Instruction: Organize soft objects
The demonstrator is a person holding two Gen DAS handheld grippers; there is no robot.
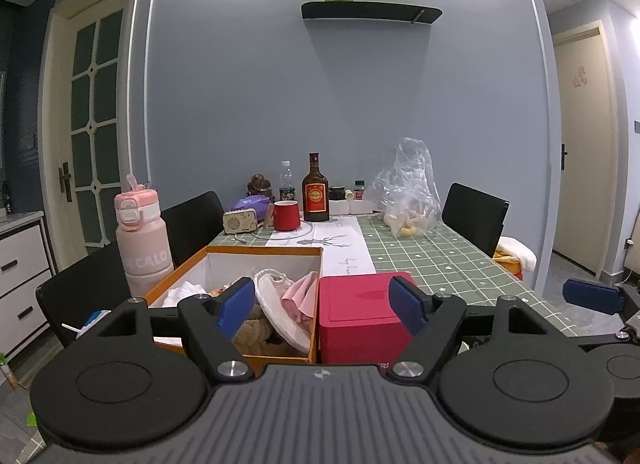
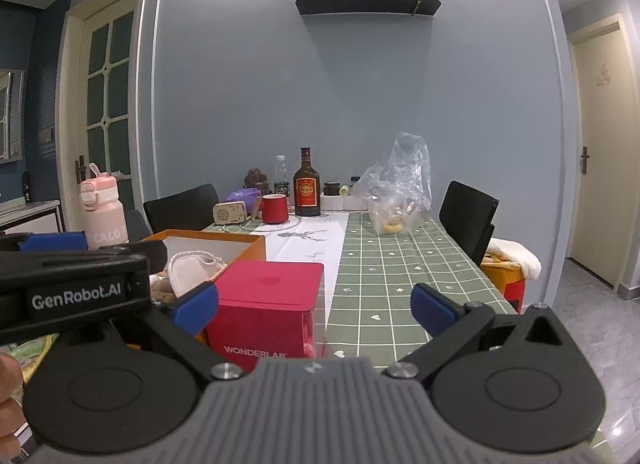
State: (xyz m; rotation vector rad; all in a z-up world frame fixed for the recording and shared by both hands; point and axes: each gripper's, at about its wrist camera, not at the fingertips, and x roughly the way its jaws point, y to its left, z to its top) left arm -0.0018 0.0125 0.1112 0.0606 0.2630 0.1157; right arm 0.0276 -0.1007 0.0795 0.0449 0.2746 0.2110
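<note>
An orange-rimmed cardboard box (image 1: 224, 260) stands at the table's near left and holds soft things: a white padded piece (image 1: 276, 304), a pink cloth (image 1: 300, 296), a brown plush (image 1: 252, 334). It also shows in the right wrist view (image 2: 240, 246). A red WONDERLAB box (image 1: 360, 316) (image 2: 268, 304) stands just right of it. My left gripper (image 1: 326, 304) is open and empty, held above the near edges of both boxes. My right gripper (image 2: 316, 304) is open and empty, to the right over the red box and tablecloth.
A pink bottle (image 1: 140, 240) stands left of the box. At the far end are a red mug (image 1: 286, 215), a brown bottle (image 1: 316, 191), a small radio (image 1: 239, 220) and a clear plastic bag (image 1: 408, 191). Black chairs (image 1: 474, 215) flank the green checked table (image 1: 440, 260).
</note>
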